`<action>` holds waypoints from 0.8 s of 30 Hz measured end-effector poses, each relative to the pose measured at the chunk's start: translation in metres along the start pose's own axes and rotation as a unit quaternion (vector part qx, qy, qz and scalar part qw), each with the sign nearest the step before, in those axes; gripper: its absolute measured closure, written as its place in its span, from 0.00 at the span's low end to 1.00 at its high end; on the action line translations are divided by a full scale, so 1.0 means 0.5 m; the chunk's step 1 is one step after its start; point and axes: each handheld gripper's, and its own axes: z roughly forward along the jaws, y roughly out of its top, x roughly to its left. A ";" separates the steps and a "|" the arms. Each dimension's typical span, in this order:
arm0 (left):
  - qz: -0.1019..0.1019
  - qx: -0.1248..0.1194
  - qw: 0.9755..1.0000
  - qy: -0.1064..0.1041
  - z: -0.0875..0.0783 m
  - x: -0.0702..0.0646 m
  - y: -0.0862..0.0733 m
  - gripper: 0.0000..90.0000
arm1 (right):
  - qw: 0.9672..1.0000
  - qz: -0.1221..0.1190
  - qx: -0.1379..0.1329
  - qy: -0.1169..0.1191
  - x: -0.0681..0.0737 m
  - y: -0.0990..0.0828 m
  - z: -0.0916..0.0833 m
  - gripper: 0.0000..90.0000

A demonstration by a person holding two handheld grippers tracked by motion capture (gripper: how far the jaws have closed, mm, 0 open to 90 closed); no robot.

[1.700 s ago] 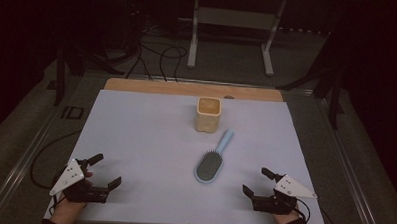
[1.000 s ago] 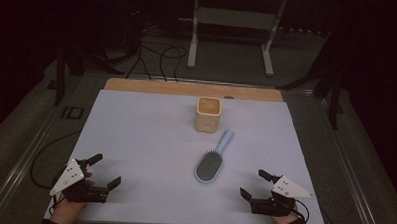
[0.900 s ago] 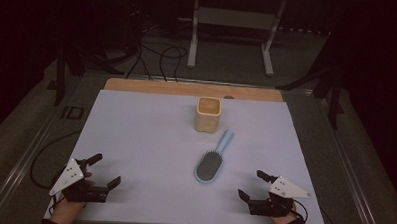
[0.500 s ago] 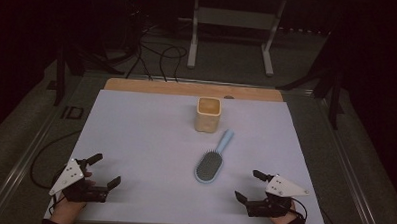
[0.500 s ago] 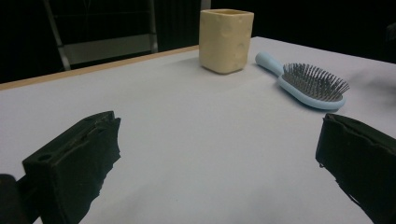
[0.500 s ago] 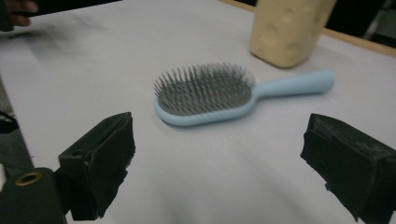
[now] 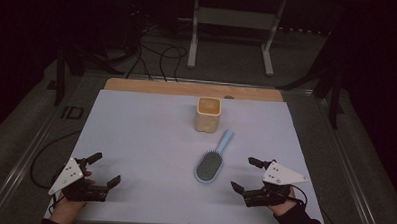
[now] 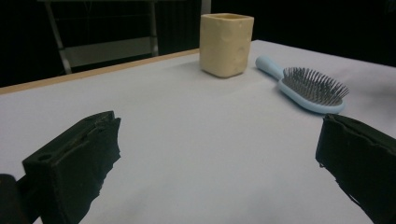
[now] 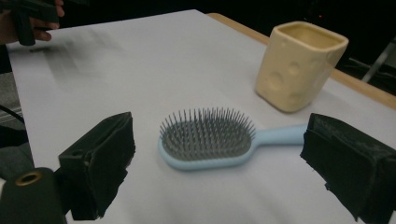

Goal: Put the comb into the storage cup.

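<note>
Dark room, white-covered bench (image 7: 150,140): right gripper (image 7: 252,175) is edging in from the near right corner toward the blue hairbrush (image 7: 212,160) lying mid-bench, w/ fingers wide apart. Left gripper (image 7: 100,170) is idling near-left, fingers apart. Pickup approach probably starting.

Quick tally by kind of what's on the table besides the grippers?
Hairbrush: 1, light blue, bristles up
Cup: 1, yellow, upright
Total: 2
</note>
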 end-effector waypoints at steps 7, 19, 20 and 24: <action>-0.003 0.001 1.000 -0.004 0.006 0.002 0.000 0.00 | 1.000 -0.005 -0.010 -0.003 -0.026 0.022 0.002 0.10; -0.003 0.000 1.000 -0.008 0.004 0.001 -0.001 0.00 | 1.000 -0.007 -0.002 0.007 -0.080 0.048 0.052 0.11; -0.005 0.000 1.000 -0.008 0.004 0.001 -0.001 0.00 | 1.000 -0.011 -0.001 0.007 -0.085 0.051 0.057 0.12; -0.006 -0.001 1.000 -0.008 0.001 0.002 -0.001 0.00 | 1.000 -0.006 0.001 0.011 -0.105 0.060 0.078 0.12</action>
